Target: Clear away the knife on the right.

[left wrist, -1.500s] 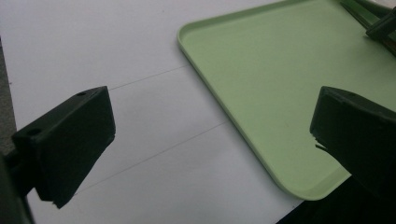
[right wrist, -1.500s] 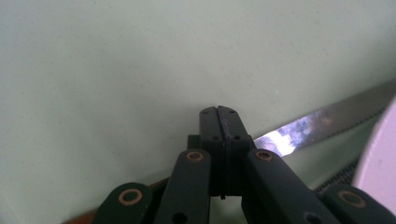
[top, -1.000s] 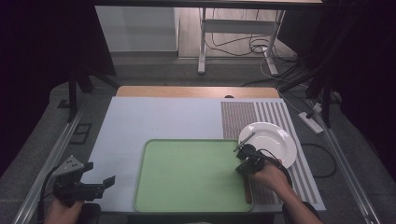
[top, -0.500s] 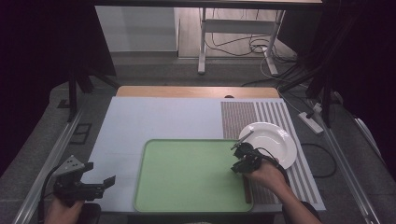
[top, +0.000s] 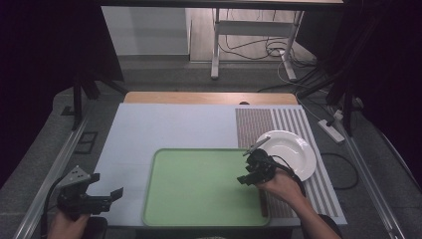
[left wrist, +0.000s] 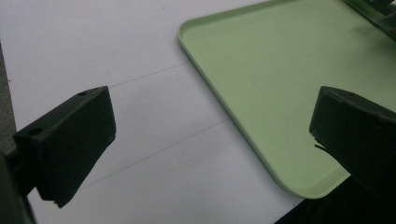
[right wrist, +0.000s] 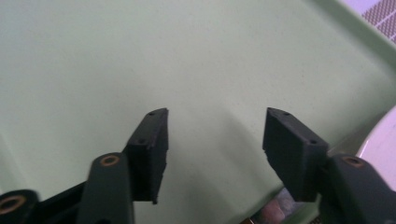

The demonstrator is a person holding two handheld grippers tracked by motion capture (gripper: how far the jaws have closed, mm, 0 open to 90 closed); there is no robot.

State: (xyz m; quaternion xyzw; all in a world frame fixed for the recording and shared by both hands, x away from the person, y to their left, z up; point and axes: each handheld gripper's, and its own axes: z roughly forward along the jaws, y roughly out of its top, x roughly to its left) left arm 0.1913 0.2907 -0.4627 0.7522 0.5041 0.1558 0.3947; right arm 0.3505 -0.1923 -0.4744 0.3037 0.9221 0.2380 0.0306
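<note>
High view: fixed above the desk's near edge, facing forward and down — whole desk in frame, far off. Left gripper view: low, close, at the green tray (left wrist: 280,84) near-left corner. Right gripper view: closer, over the tray's right edge. All 3 views share the tray.

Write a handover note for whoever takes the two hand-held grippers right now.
Left hand-held gripper: open, empty, off the table's near-left corner, pointing at the green tray.
Right hand-held gripper: open, empty, over the tray's right side beside the white plate.
Things: tray is bare; plate sits on the striped mat, right of the tray.
Done: nothing placed on the tray.
Left: probably grip the plate and move it onto the tray.
</note>
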